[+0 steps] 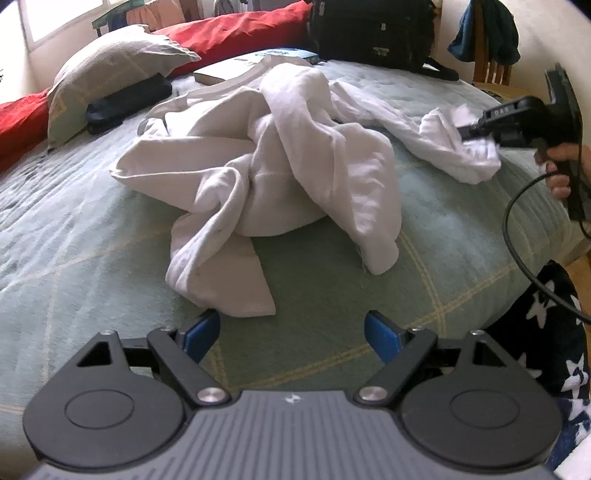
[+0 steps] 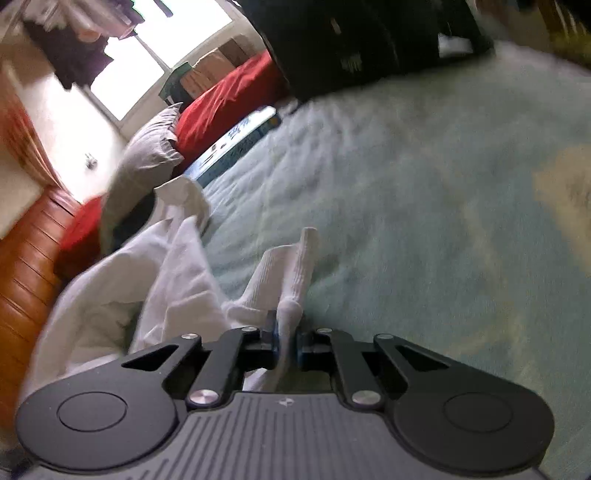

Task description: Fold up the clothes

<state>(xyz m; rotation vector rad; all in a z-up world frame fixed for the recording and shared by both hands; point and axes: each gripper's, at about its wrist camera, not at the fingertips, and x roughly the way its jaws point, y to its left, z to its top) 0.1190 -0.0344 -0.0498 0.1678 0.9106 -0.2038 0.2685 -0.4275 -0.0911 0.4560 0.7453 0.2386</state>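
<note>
White garment (image 1: 266,158) lies crumpled in a heap mid-bed, on the pale green bedspread (image 1: 92,229), w/ one long sleeve stretched out toward the right side. Right gripper (image 2: 286,338) has its fingers pinched tight on the end of that sleeve; the cloth bunches up between the blue pads and sticks out past them. From the left wrist view the same gripper (image 1: 469,134) shows at the right edge, held by a hand (image 1: 557,166), a black cable (image 1: 517,236) looping down from it. Left gripper (image 1: 291,334) hovers over the near edge of the bed, fingers spread wide w/ nothing between them, the closest fold of the garment just beyond the left finger. Behind the heap: a grey pillow (image 1: 110,62), a red pillow (image 1: 236,29), a book (image 1: 221,70) and a black bag (image 1: 373,29). Right wrist view is blurred.
</note>
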